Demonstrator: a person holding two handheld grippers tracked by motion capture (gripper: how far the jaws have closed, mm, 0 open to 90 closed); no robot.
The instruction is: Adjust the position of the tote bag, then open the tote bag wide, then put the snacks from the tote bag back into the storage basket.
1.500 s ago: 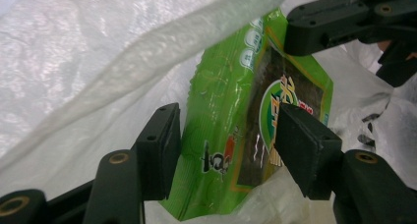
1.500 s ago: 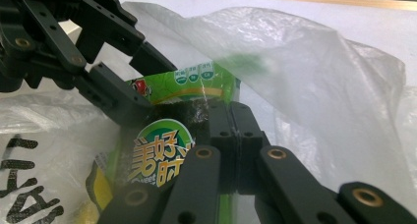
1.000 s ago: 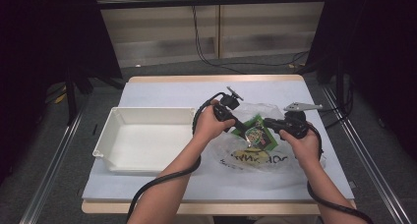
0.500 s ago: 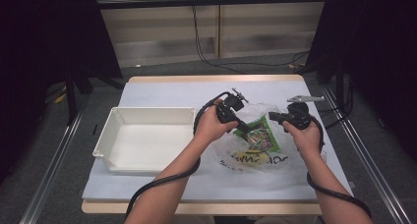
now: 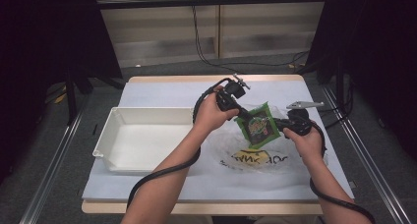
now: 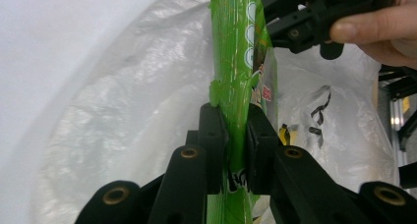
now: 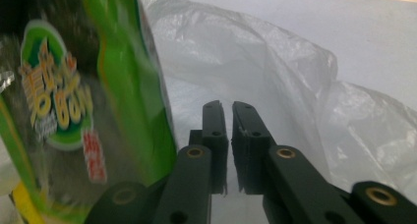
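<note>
Packet [image 5: 256, 127]: green snack packet, held up above the clear bag [image 5: 255, 157] on the desk [image 5: 162, 89], between the two hands.
Left claw [image 6: 235, 135]: clenched on the packet's edge; the packet runs up between its pads.
Right claw [image 7: 229, 130]: jaws nearly together, nothing clearly between them; the packet hangs just beside it, blurred and cut off at the frame edge.
Hidden: the packet's lower corner, behind the right hand [image 5: 304, 140] in the high view; the bag's print, crumpled and hard to read.
Tray [image 5: 110, 135]: white, left of the bag, its wall near the left forearm.
Room: bare desk behind the bag and along the front edge.
</note>
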